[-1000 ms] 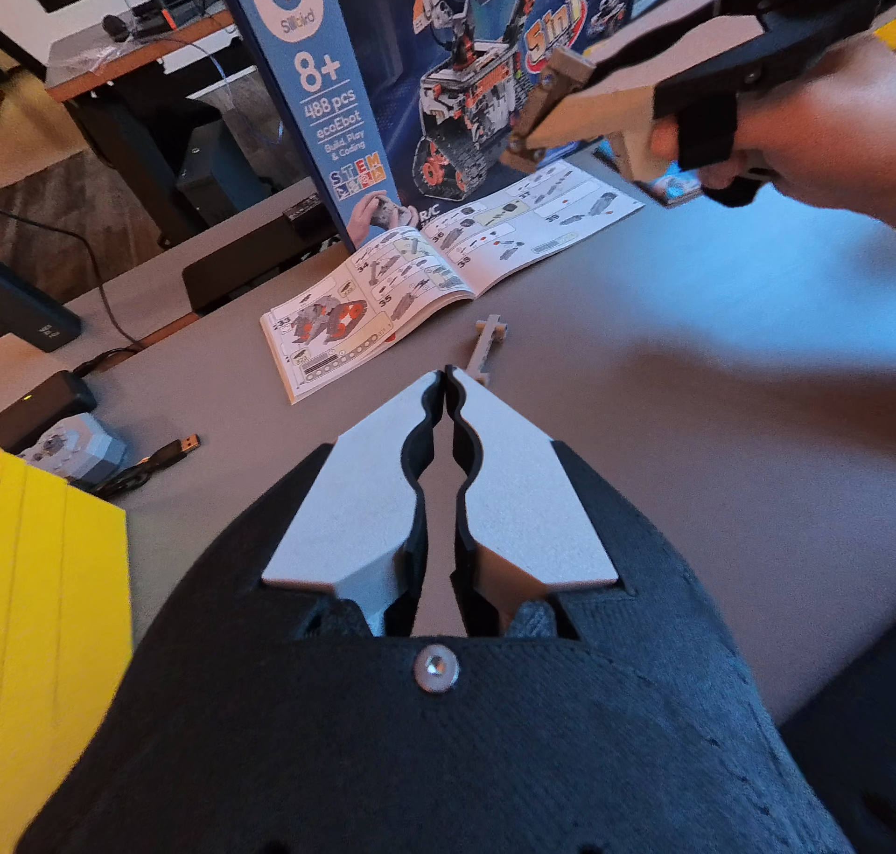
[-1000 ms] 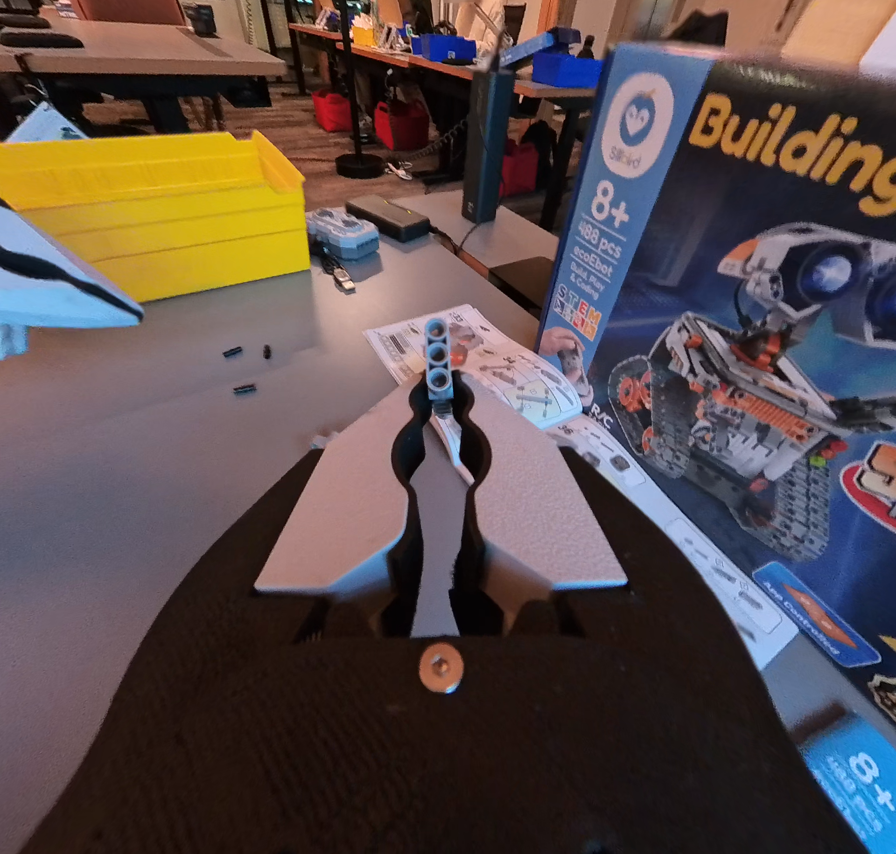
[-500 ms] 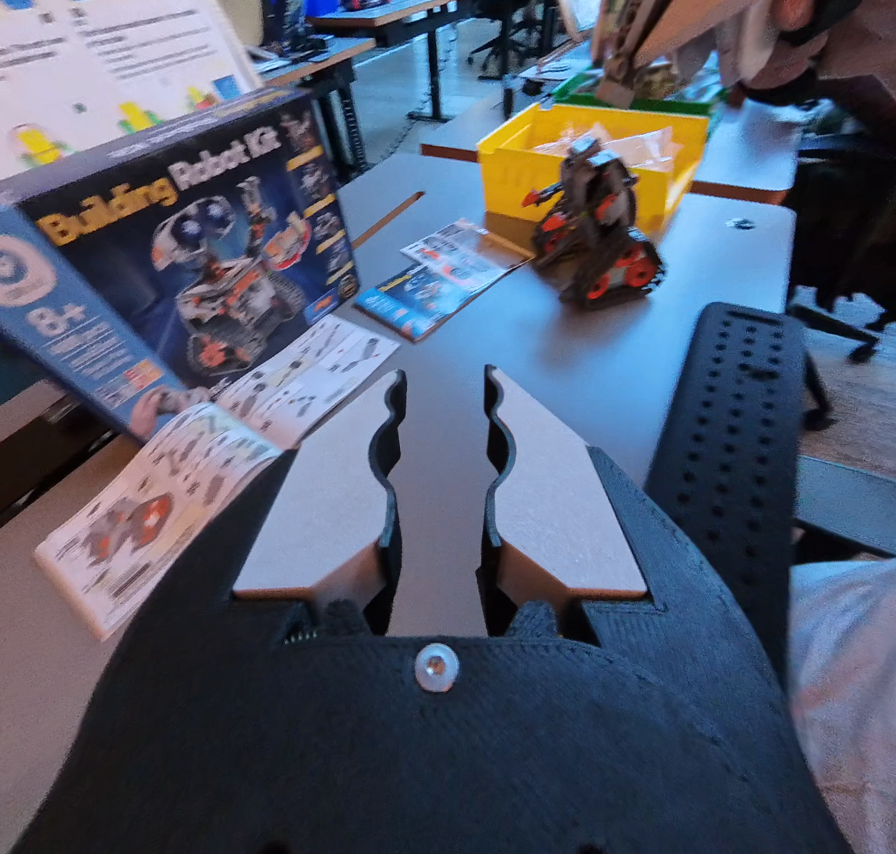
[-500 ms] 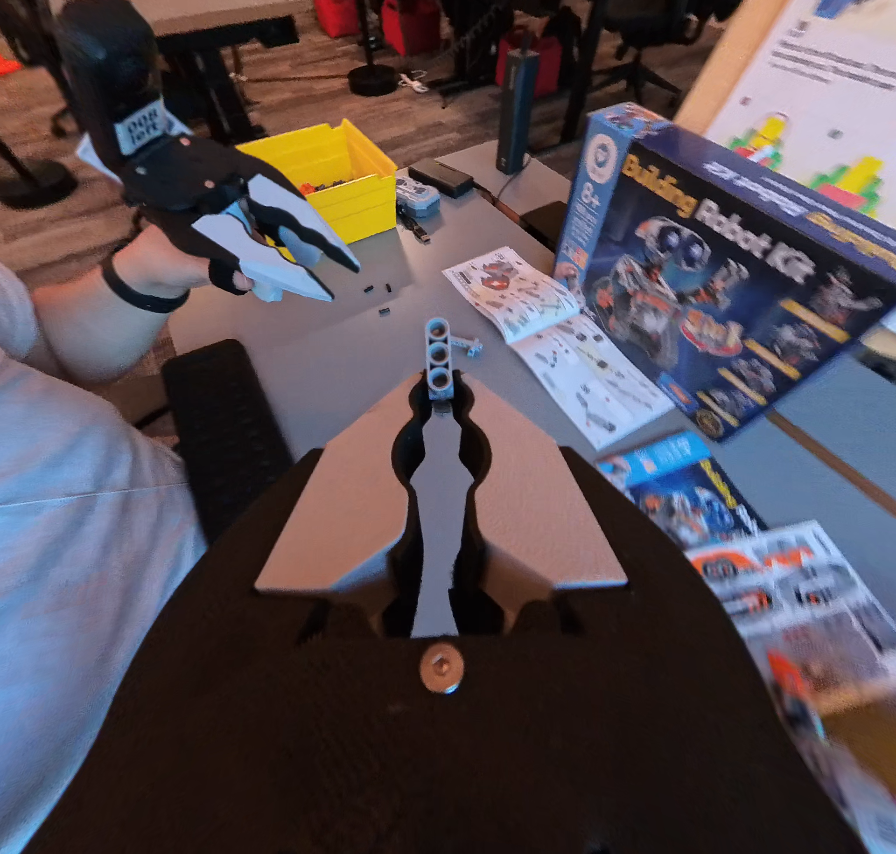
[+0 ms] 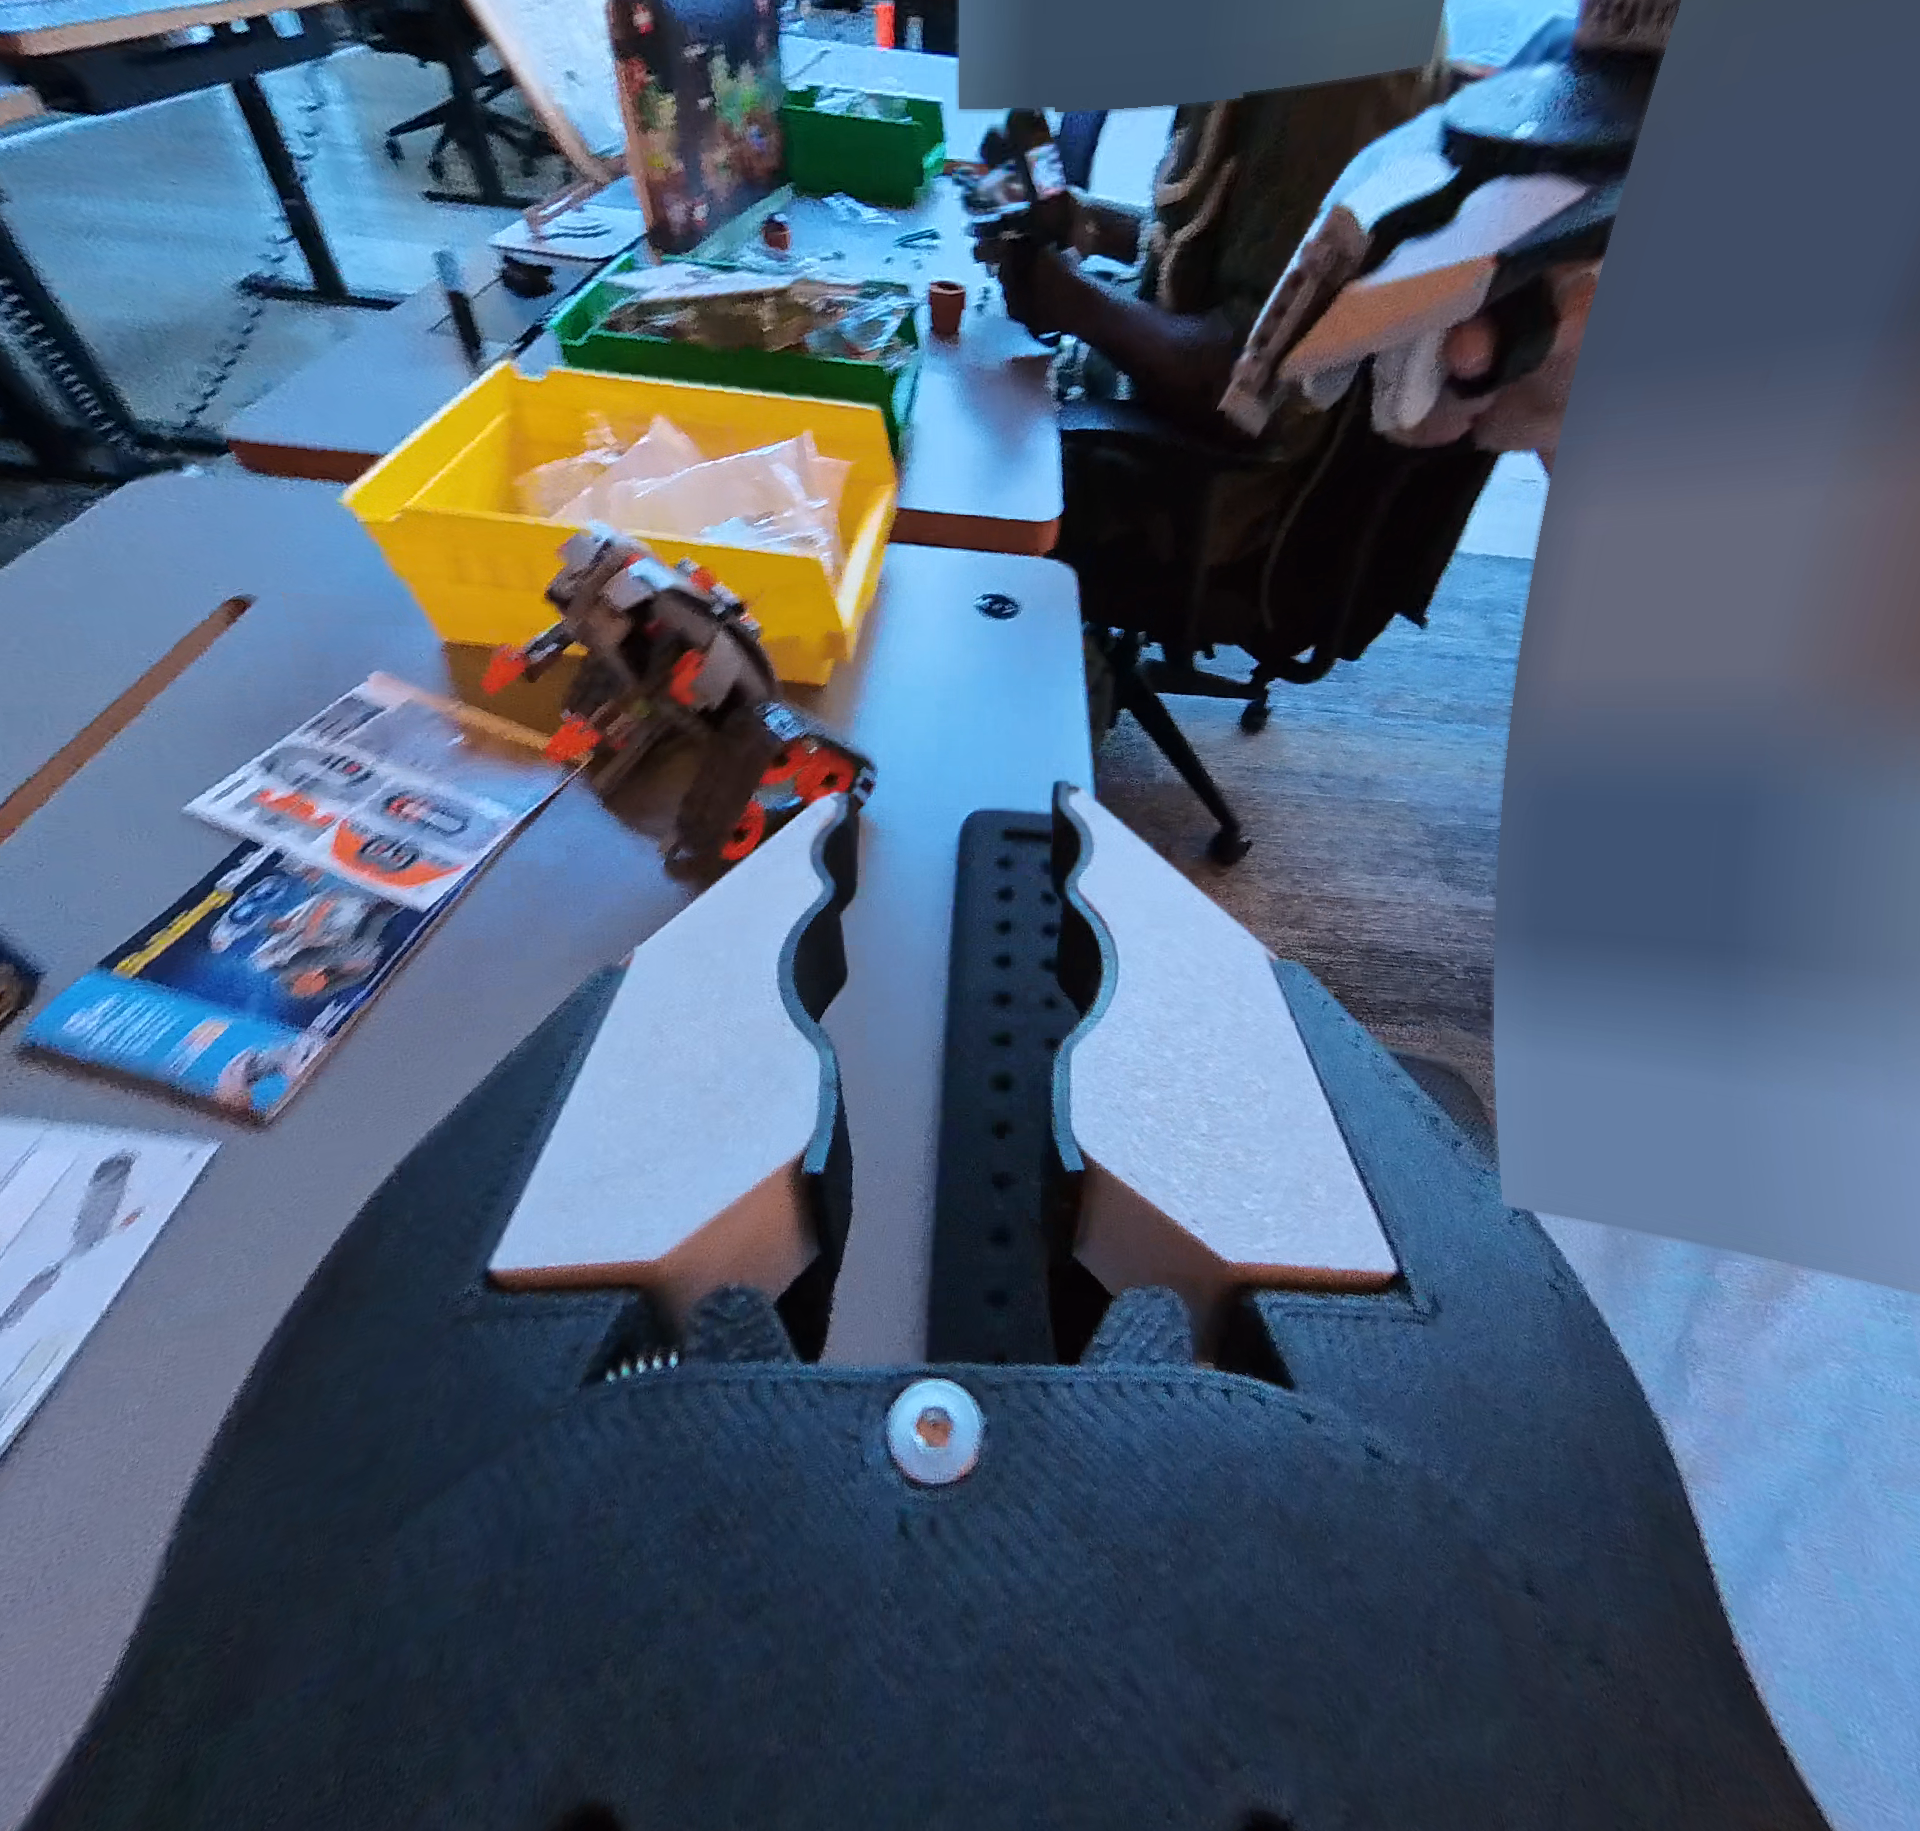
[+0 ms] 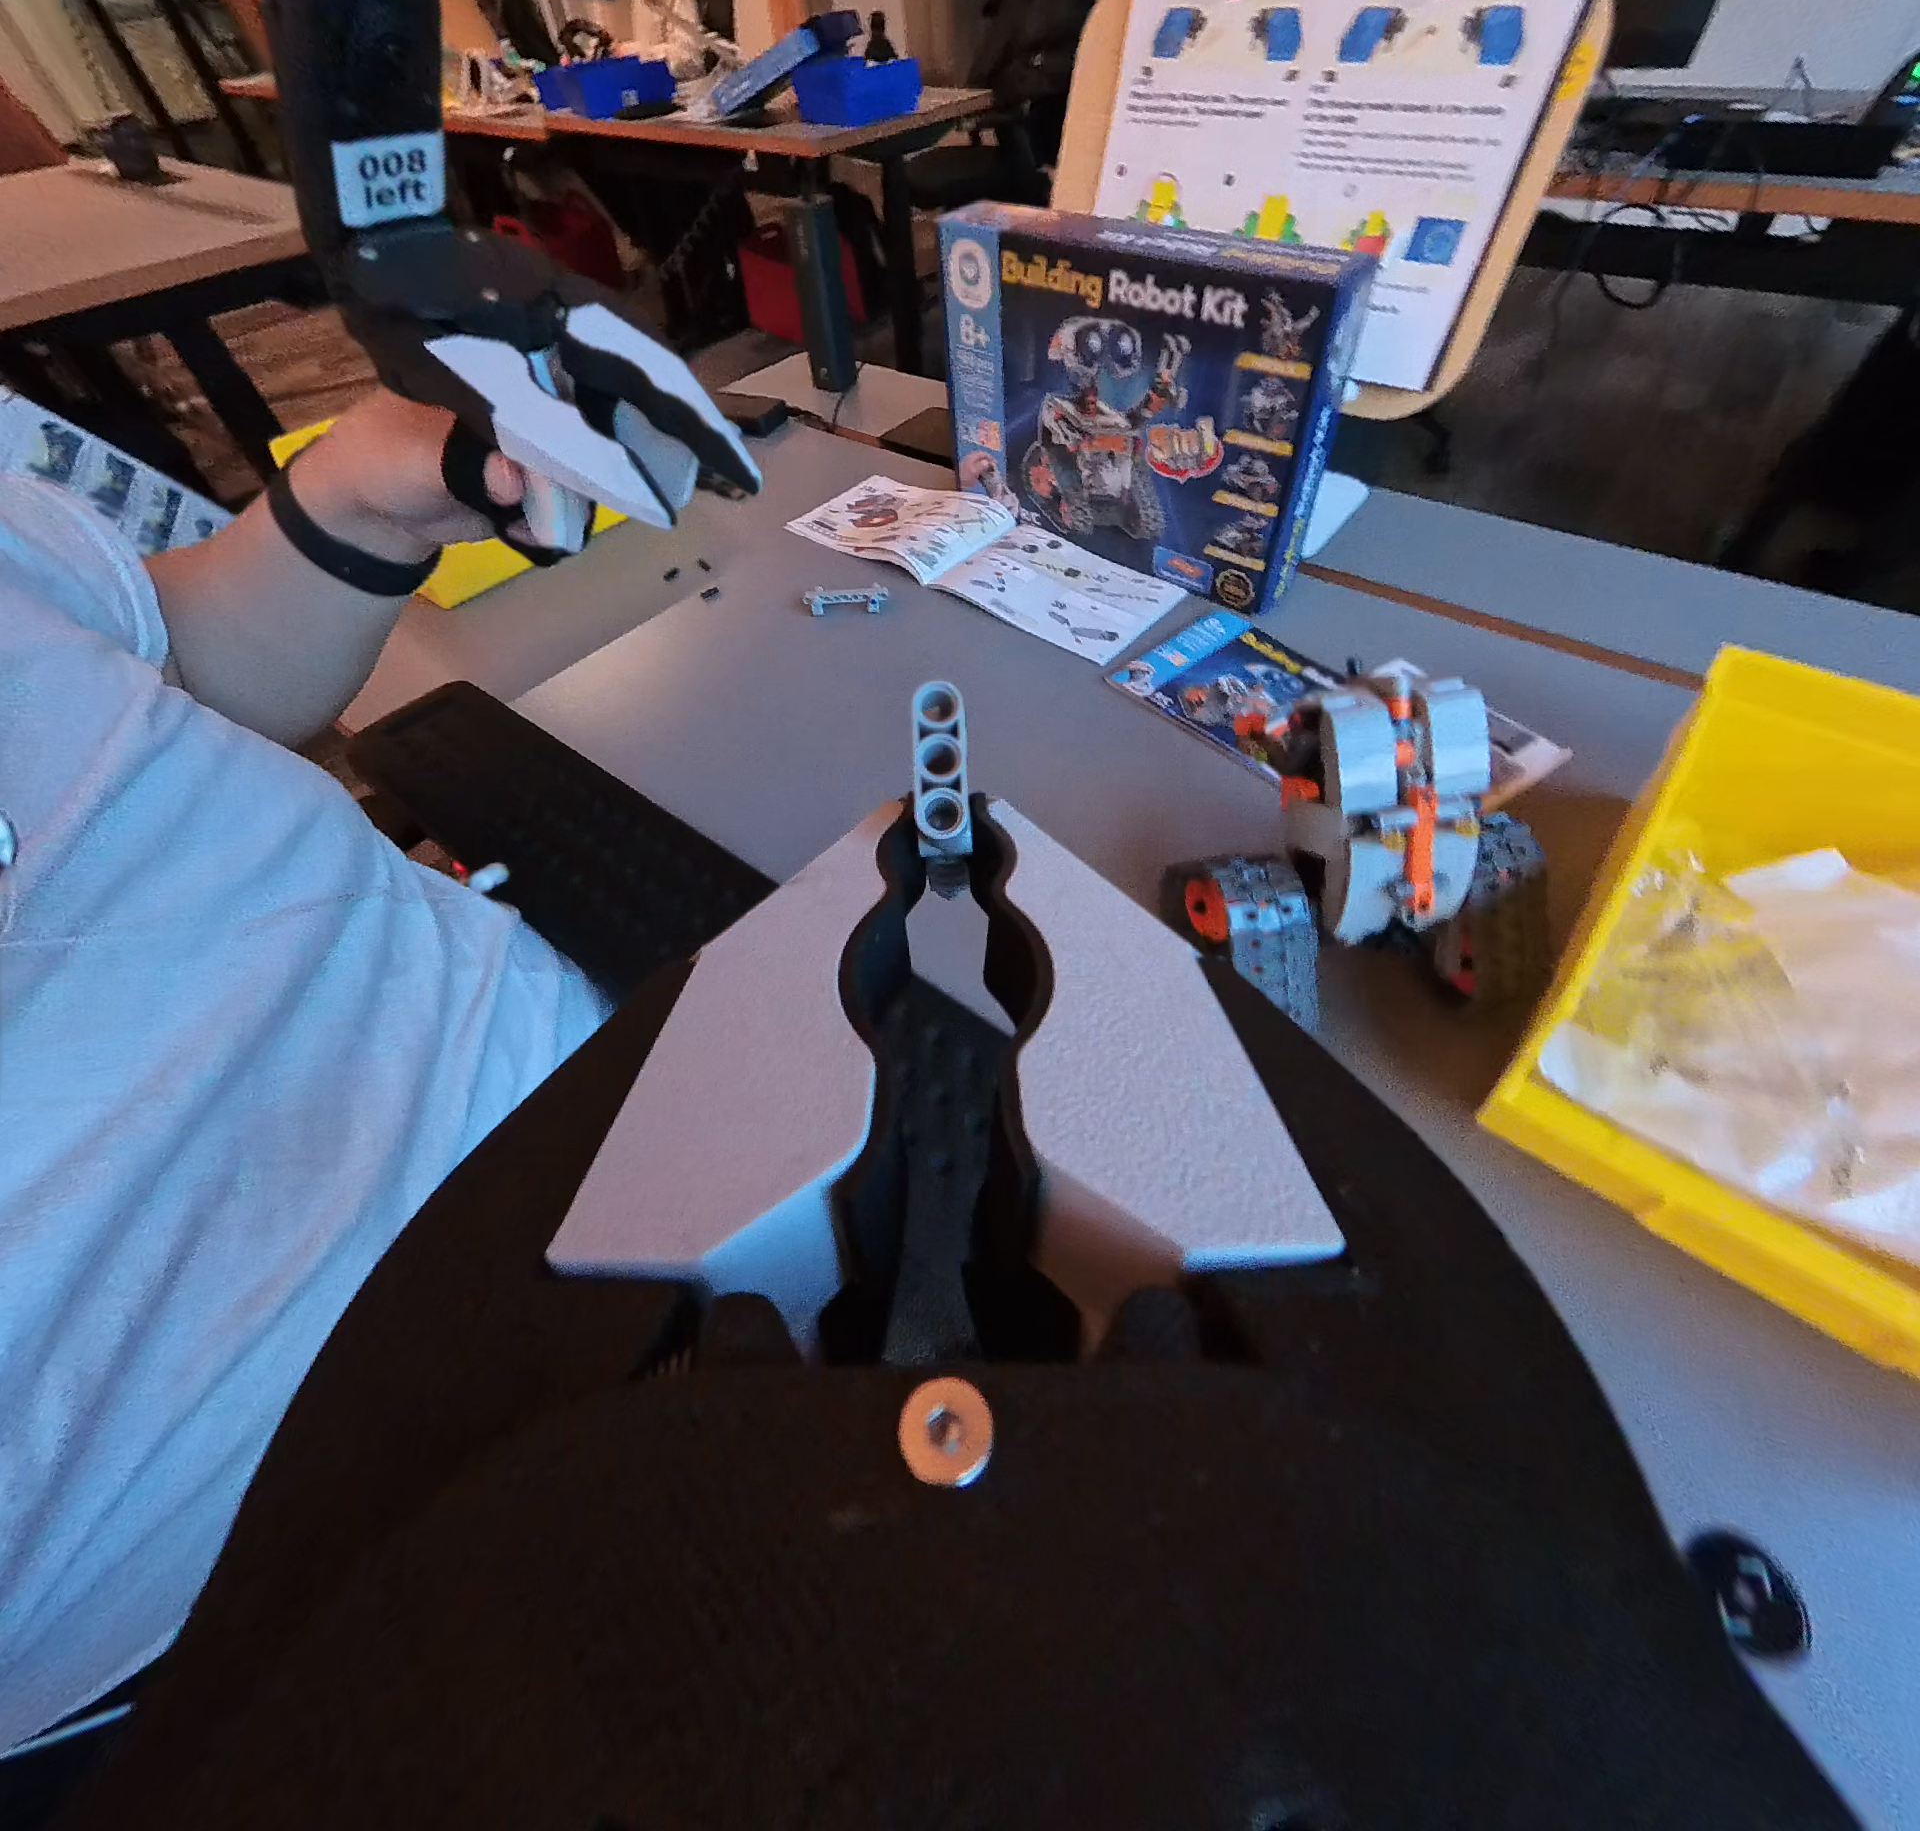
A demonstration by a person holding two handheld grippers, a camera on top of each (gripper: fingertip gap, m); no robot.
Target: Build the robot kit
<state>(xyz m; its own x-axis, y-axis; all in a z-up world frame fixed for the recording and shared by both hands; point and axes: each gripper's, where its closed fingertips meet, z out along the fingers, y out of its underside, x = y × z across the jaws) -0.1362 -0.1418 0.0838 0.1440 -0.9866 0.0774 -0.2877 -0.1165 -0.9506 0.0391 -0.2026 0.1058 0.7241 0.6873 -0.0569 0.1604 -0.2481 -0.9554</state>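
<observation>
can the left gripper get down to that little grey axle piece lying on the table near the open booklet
Probably yes. The left gripper is open, empty and raised above the table. The grey axle piece lies alone on bare tabletop beside the open booklet, with only tiny black pins nearby.

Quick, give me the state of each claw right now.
Left claw: open, holding nothing, raised above the grey table.
Right claw: shut on the grey three-hole beam, which sticks out past its tips.
</observation>
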